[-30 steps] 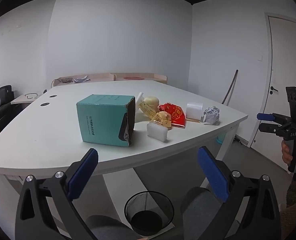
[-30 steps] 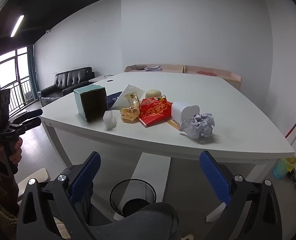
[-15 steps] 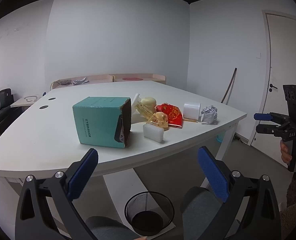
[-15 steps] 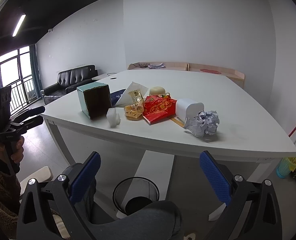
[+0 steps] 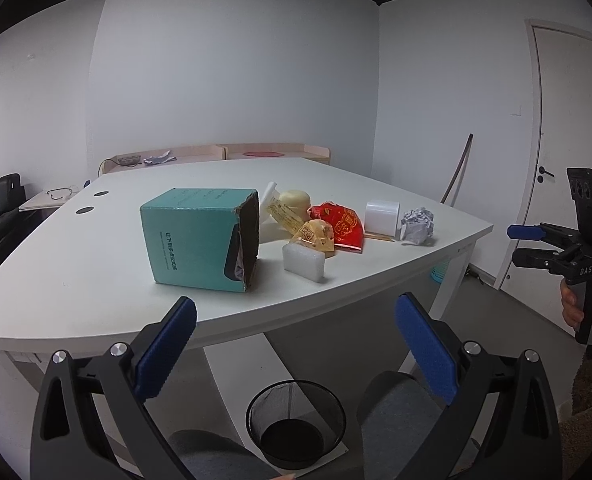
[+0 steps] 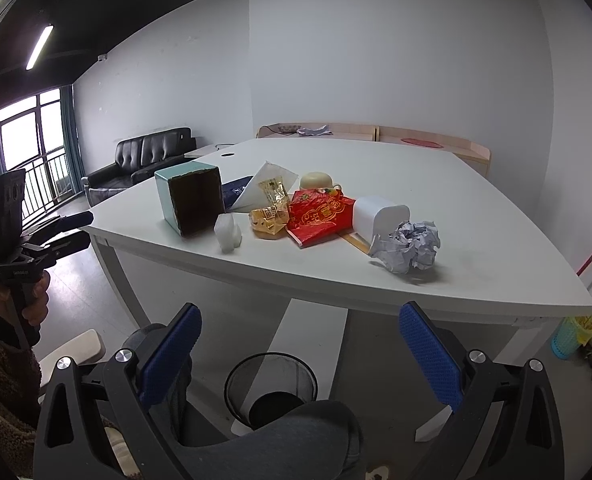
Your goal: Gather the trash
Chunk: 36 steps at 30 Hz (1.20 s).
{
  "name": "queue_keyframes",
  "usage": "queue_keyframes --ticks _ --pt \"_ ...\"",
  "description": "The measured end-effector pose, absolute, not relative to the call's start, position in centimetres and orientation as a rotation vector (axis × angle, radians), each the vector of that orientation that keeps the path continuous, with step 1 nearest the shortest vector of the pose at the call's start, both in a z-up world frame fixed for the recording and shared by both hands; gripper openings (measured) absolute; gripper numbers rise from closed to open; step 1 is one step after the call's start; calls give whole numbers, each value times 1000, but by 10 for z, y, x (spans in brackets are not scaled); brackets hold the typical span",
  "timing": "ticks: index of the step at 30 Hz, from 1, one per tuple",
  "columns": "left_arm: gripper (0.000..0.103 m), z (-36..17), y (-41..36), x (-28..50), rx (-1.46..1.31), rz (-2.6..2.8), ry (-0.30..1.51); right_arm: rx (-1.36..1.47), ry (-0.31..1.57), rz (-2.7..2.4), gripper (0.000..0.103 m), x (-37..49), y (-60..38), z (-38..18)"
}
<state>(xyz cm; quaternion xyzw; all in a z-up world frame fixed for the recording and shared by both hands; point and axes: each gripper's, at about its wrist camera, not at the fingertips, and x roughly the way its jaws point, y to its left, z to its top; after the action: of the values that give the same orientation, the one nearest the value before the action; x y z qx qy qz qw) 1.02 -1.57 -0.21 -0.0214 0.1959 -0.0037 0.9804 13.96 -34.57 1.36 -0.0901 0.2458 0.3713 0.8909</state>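
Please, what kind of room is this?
Probably an office or meeting room: a large white table with cable holes, a black leather sofa by a window, and a mesh wastebasket under the table.

Soft, dim, even light. A ceiling strip light (image 6: 39, 47) and a bright window (image 6: 28, 136) glare at left. Fisheye bending and dark vignetting mark the edges.

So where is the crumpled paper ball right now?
The crumpled paper ball sits on the white table at the right end of the trash row, against the white cup lying on its side.
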Motion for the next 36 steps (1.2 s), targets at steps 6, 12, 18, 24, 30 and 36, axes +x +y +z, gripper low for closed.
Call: queue_keyframes --ticks 6,12,18,24,30,36 --pt "99 -2 -18 12 -48 -7 396 -184 513 763 100 139 -348 15" --pt "99 0 -19 8 -60 -24 377 -183 514 765 100 140 -348 16" --pt "99 1 -19 8 -60 -22 374 -198 516 752 100 140 -347 17" --pt "99 0 -18 8 -56 -10 368 -208 523 751 100 139 -344 14" --pt "99 0 -16 11 -59 10 364 -203 516 720 100 138 -346 12" --pt "99 1 -13 16 -96 -28 364 -143 482 696 100 134 -358 18"
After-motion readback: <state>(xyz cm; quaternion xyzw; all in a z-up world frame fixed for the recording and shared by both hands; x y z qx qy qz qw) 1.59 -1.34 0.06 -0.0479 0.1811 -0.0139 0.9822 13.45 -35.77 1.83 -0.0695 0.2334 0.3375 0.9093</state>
